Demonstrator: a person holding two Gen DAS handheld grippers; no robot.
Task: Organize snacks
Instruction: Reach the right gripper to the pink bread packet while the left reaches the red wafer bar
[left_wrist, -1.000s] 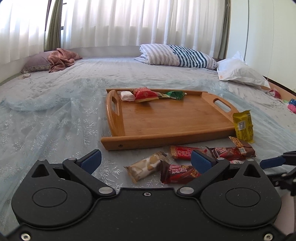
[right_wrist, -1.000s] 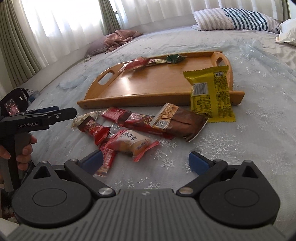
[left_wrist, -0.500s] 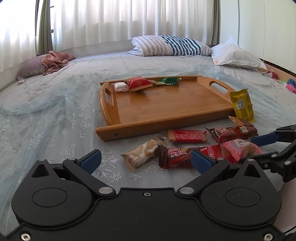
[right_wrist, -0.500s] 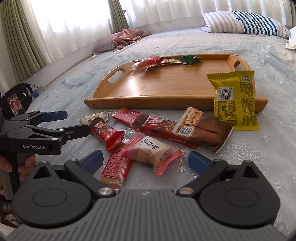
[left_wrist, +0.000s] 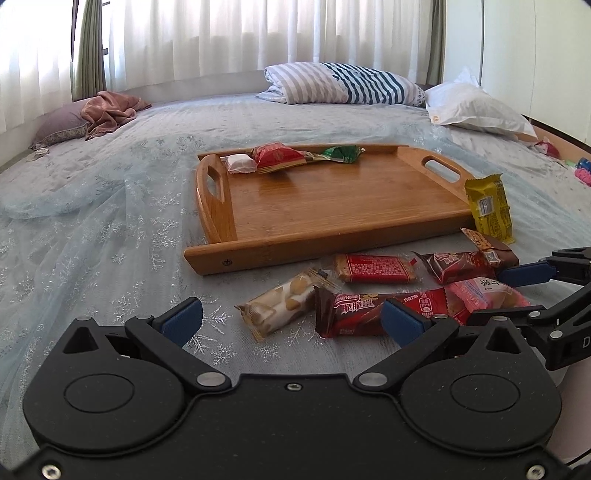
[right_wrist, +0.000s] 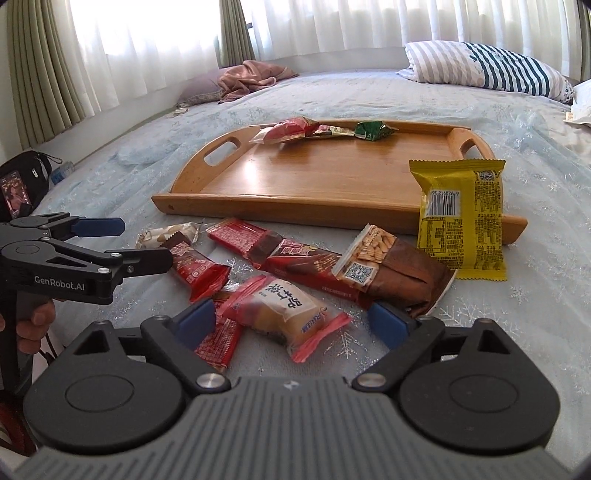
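**Two grippers over snacks on a bed**

Nearest, the right gripper (right_wrist: 291, 323) is wide, its jaws closing around a pink bun pack (right_wrist: 284, 308) lying between them, not yet pressed. At left, the left gripper (right_wrist: 142, 242) is wide with nothing in it, over a red wafer bar (right_wrist: 195, 264). More snacks lie loose on the bed (right_wrist: 535, 295): a brown pack (right_wrist: 402, 275) and, leaning on the tray's near rim, a yellow pack (right_wrist: 461, 210). Farther off, the wooden tray (right_wrist: 332, 177) holds a few wrapped snacks (right_wrist: 291, 131) along its far edge.
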